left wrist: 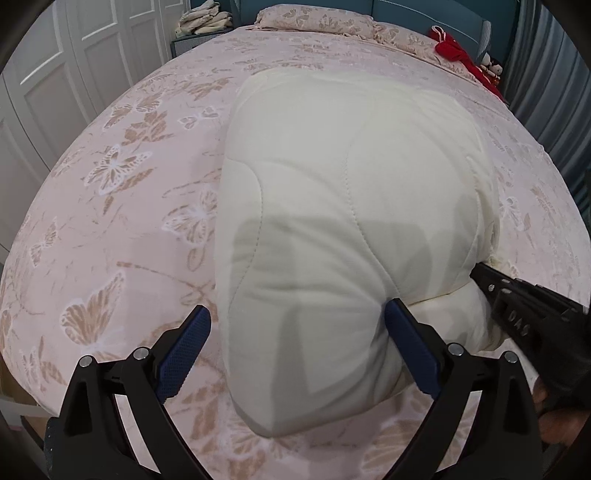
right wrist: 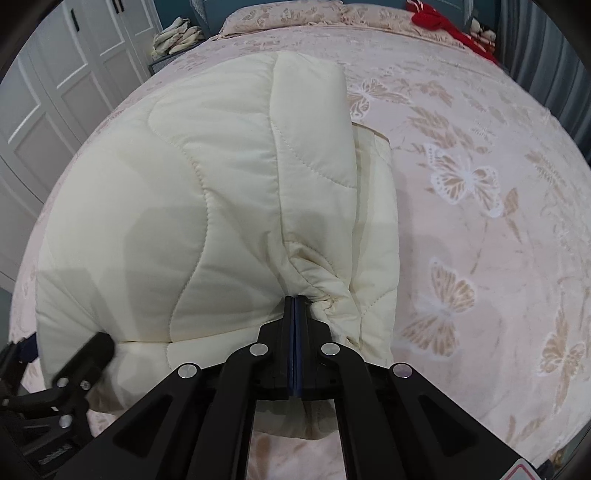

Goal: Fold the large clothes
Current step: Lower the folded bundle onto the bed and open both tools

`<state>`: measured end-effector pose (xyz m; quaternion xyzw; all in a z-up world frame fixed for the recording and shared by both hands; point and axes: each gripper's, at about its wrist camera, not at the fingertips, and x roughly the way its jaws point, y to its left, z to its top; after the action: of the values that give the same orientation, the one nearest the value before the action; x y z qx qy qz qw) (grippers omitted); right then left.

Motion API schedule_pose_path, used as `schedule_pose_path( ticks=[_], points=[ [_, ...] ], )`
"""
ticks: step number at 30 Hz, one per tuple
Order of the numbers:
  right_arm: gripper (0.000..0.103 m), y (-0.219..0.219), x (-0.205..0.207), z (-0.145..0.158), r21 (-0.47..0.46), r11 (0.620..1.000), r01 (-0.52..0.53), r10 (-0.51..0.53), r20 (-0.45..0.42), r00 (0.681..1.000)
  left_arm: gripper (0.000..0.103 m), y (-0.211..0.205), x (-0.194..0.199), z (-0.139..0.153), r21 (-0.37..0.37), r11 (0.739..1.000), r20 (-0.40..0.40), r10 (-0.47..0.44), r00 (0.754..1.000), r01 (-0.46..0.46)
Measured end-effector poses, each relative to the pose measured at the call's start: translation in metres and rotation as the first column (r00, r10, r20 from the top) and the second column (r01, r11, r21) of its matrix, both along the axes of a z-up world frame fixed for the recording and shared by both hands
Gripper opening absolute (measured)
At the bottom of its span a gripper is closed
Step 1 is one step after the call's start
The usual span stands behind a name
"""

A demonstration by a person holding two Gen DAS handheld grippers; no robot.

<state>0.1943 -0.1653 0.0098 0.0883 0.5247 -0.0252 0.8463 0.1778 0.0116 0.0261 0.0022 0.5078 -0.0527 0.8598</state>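
Quilted jacket (left wrist: 332,206) lengthwise toward pillows (left wrist: 325,22)

Cream quilted padded jacket (left wrist: 343,206) at centre frame on pale pink bedspread (left wrist: 122,206) patterned with tan butterflies; red garment (left wrist: 458,51) upper right.

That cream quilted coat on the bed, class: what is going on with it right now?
A person is folding a cream quilted coat on a bed with a butterfly-print bedspread, holding a claw in each hand. The right claw is shut on a bunched bit of the coat's near edge. The left claw is open, its blue pads either side of the coat's near end, not pinching it. The coat lies partly folded. A red garment sits near the pillows.
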Motion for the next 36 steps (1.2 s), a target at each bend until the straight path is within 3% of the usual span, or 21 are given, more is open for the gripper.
schedule_pose_path(
  ticks=[12,22,24,29,31,32,35,36],
  points=[
    [0.000,0.003,0.004,-0.005,-0.015,1.000,0.000,0.000,0.018,1.000,0.098,0.001,0.019,-0.023,-0.031,0.999,-0.043,-0.016,0.999,0.014],
    [0.000,0.003,0.007,-0.007,-0.026,1.000,-0.014,0.015,0.017,1.000,0.098,-0.007,0.026,-0.027,0.020,1.000,-0.022,-0.023,1.000,0.023],
    [0.000,-0.002,0.005,-0.004,0.008,1.000,-0.023,0.023,0.021,1.000,0.098,-0.007,0.027,-0.026,0.014,1.000,-0.027,-0.019,0.999,0.020],
    [0.000,-0.030,-0.035,0.032,0.203,0.979,0.021,-0.034,0.061,0.998,0.098,0.019,0.009,0.000,-0.090,0.996,-0.033,0.017,0.999,-0.020],
    [0.000,-0.028,-0.055,0.044,0.174,0.985,0.013,-0.030,0.096,0.995,0.097,0.024,-0.008,0.017,-0.040,0.999,0.010,0.023,1.000,-0.023],
    [0.006,-0.025,-0.064,0.047,0.160,0.987,0.006,-0.023,0.108,0.994,0.097,0.024,-0.018,0.026,0.007,1.000,0.047,0.022,0.999,-0.022],
    [0.008,-0.010,-0.073,0.029,0.090,0.995,-0.031,0.025,0.069,0.997,0.096,0.015,-0.039,0.038,0.107,0.994,0.095,-0.008,0.995,-0.003],
    [0.003,-0.007,-0.073,0.015,0.078,0.996,-0.031,0.028,0.037,0.999,0.096,0.011,-0.043,0.038,0.121,0.993,0.097,-0.019,0.995,0.007]
  ],
)
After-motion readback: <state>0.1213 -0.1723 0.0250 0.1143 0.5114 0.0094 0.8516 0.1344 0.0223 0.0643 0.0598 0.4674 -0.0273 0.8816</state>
